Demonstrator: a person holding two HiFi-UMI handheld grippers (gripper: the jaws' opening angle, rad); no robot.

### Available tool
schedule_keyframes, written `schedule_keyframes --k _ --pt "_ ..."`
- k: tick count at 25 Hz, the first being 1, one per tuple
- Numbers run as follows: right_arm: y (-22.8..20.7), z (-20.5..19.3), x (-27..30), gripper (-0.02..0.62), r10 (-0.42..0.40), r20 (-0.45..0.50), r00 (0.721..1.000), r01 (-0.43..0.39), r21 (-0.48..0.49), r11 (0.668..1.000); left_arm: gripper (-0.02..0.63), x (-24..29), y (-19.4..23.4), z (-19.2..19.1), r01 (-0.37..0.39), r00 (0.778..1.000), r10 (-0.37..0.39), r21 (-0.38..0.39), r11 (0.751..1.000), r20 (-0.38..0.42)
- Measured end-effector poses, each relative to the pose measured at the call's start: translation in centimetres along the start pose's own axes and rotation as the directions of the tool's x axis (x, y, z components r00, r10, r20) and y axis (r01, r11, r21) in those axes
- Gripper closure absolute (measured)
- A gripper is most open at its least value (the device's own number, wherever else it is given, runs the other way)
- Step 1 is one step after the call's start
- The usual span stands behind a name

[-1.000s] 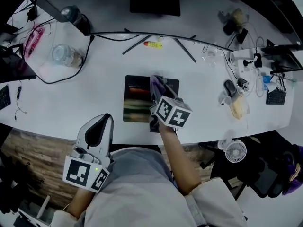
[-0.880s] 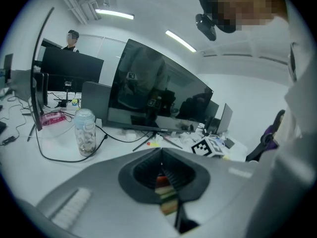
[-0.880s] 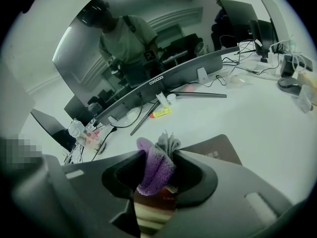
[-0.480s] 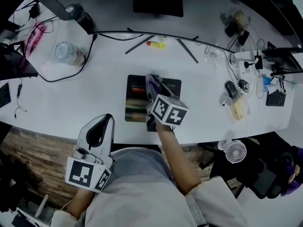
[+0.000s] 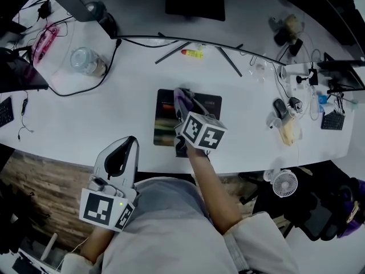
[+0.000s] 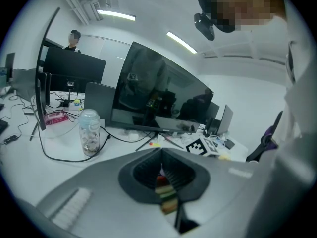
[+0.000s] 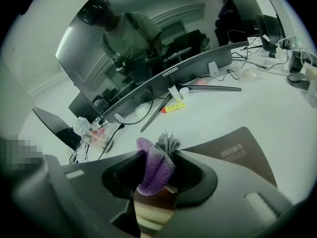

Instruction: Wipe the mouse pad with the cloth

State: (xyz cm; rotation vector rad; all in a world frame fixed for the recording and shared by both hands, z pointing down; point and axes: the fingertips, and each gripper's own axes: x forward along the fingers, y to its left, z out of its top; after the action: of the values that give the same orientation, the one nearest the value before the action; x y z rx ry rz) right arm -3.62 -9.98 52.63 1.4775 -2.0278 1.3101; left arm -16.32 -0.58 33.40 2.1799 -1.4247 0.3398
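A dark mouse pad with coloured stripes lies on the white desk near its front edge; it also shows in the right gripper view. My right gripper is over the pad's middle, shut on a purple and grey cloth that bulges from between the jaws. My left gripper hangs off the desk's front edge at the lower left, jaws closed together with nothing held.
A curved monitor's stand legs and a yellow marker lie behind the pad. A clear jar and black cable sit at left. A mouse, cables and small items crowd the right. A small fan stands below the desk.
The right gripper with the cloth has slid a little to the left and nearer across the pad. The left gripper has stayed put.
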Motion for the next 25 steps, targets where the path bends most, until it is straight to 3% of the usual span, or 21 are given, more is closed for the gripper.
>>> schedule_keyframes --k 25 --pt "2.8 -0.9 1.2 0.439 0.04 -0.023 0.999 -0.041 -0.043 0.998 0.606 0.6 -0.4 -0.3 0.008 1.0 -0.008 0.021 1.0 -0.016"
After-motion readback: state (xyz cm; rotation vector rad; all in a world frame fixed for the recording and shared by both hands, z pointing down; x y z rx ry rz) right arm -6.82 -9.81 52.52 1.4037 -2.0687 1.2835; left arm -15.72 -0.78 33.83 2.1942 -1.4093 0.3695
